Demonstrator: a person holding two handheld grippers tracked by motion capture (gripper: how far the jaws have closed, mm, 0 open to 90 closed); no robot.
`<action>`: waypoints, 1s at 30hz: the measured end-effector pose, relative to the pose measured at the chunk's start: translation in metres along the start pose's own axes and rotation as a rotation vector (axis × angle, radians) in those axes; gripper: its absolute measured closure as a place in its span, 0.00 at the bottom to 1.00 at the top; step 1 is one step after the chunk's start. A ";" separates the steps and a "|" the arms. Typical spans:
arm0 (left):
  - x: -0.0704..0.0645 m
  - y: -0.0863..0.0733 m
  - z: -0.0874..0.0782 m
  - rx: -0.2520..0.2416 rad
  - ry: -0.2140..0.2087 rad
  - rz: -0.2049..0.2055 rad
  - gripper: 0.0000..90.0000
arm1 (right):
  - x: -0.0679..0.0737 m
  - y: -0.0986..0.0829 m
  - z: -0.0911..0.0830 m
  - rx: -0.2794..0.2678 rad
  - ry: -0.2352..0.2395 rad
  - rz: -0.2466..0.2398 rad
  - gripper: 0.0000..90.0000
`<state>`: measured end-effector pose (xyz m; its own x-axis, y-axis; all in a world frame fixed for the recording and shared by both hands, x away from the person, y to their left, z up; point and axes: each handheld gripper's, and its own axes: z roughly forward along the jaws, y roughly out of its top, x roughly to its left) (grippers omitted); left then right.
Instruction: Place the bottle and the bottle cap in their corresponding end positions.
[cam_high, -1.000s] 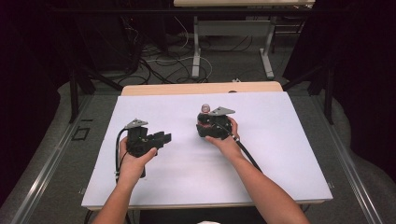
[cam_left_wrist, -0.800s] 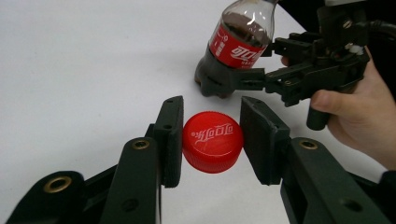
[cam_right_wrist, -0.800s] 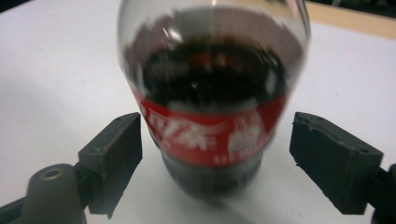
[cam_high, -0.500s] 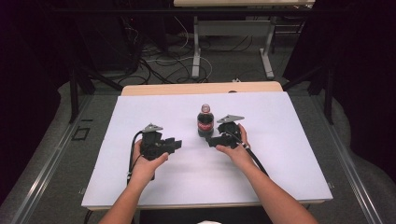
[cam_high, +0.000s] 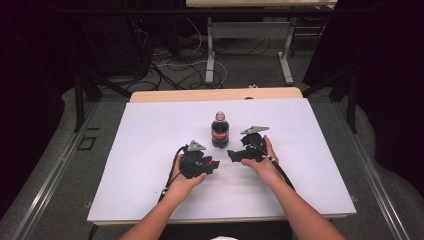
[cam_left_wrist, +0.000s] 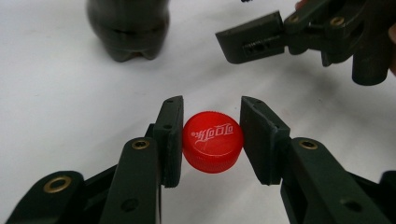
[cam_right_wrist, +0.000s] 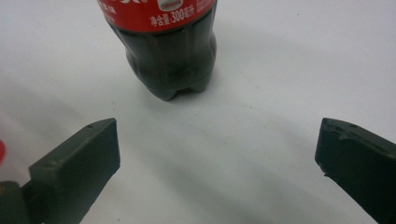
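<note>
**Cap in the grip, bottle standing free**

Left tool (cam_left_wrist: 211, 140) pinches the small red plastic cap (cam_left_wrist: 213, 147) (logo up) just above the white surface (cam_high: 150, 130). Right tool (cam_right_wrist: 217, 154) gapes wide, empty, near the dark plastic cola bottle (cam_high: 220, 131) standing upright mid-surface.

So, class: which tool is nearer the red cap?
Left. The left tool grips the red cap between its jaws; the right tool hangs open beside it, apart.

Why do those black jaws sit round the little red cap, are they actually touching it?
Touching. In the left gripper view the red cap sits between the left gripper's jaws, and the jaw on the view's left presses against its rim with no gap. The other jaw looks to meet it too.
</note>
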<state>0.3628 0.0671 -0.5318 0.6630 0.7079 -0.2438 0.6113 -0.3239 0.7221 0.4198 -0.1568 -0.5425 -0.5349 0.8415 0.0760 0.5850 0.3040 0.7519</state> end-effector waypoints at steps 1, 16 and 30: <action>-0.002 -0.001 0.003 0.001 -0.005 0.008 0.68 | 0.000 0.000 0.000 0.000 0.000 0.000 0.00; -0.015 -0.009 0.030 0.076 0.008 0.085 0.68 | -0.008 -0.004 -0.006 -0.017 -0.023 0.013 0.00; -0.003 -0.008 0.016 0.048 -0.019 0.017 0.42 | -0.013 -0.006 -0.012 -0.020 -0.026 0.018 0.00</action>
<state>0.3630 0.0576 -0.5473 0.6814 0.6900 -0.2442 0.6196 -0.3662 0.6942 0.4164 -0.1750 -0.5401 -0.5082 0.8582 0.0726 0.5817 0.2798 0.7638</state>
